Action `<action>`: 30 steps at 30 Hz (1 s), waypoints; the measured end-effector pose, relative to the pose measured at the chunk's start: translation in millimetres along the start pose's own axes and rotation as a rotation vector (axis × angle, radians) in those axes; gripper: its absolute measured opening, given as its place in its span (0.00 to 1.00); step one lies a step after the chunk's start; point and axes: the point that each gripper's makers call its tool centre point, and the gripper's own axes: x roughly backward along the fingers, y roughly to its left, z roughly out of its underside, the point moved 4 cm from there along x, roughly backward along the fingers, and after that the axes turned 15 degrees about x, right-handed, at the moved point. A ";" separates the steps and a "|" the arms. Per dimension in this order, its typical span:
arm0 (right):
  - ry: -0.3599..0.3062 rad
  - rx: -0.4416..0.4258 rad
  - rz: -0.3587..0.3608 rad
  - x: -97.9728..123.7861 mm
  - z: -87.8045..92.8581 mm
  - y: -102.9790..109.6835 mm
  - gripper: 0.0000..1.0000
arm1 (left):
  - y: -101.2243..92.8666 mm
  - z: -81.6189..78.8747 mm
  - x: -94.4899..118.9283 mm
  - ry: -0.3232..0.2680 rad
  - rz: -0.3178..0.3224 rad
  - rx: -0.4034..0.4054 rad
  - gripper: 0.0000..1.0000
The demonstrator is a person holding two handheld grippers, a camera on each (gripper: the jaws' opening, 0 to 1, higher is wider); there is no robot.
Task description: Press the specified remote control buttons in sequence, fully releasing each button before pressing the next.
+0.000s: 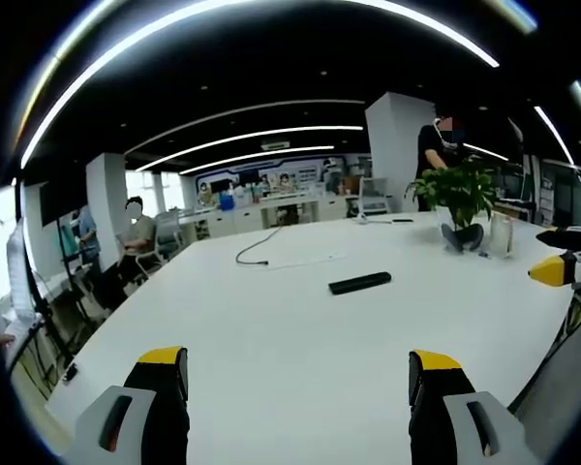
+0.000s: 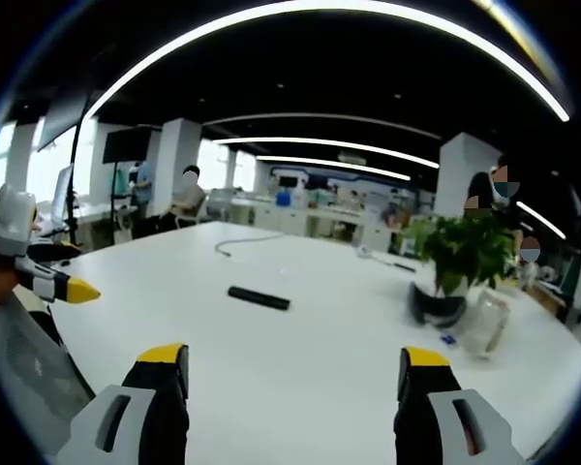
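Observation:
A black remote control (image 1: 360, 283) lies flat on the white table (image 1: 271, 329), well ahead of my left gripper (image 1: 297, 373), whose yellow-tipped jaws stand wide apart with nothing between them. In the right gripper view the same remote control (image 2: 259, 298) lies ahead and slightly left of my right gripper (image 2: 292, 368), which is also open and empty. Neither gripper touches the remote. The right gripper's yellow tip (image 1: 552, 269) enters the left gripper view from the right. The left gripper (image 2: 53, 281) appears at the left edge of the right gripper view.
A potted green plant (image 1: 460, 194) (image 2: 460, 257) stands on the table beyond the remote, beside a clear jar (image 2: 484, 325). A grey cable (image 1: 261, 247) (image 2: 237, 242) trails across the far part of the table. People and office chairs are around the room's far side.

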 end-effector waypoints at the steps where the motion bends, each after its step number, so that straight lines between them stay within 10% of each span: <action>1: 0.000 0.001 0.000 0.1 -0.1 0.4 0.88 | 0.0 0.3 -0.1 0.001 0.000 -0.001 0.98; 30: 0.011 -0.016 0.000 -0.6 2.3 0.1 0.86 | -4.9 -11.8 -7.1 0.058 0.054 0.048 0.95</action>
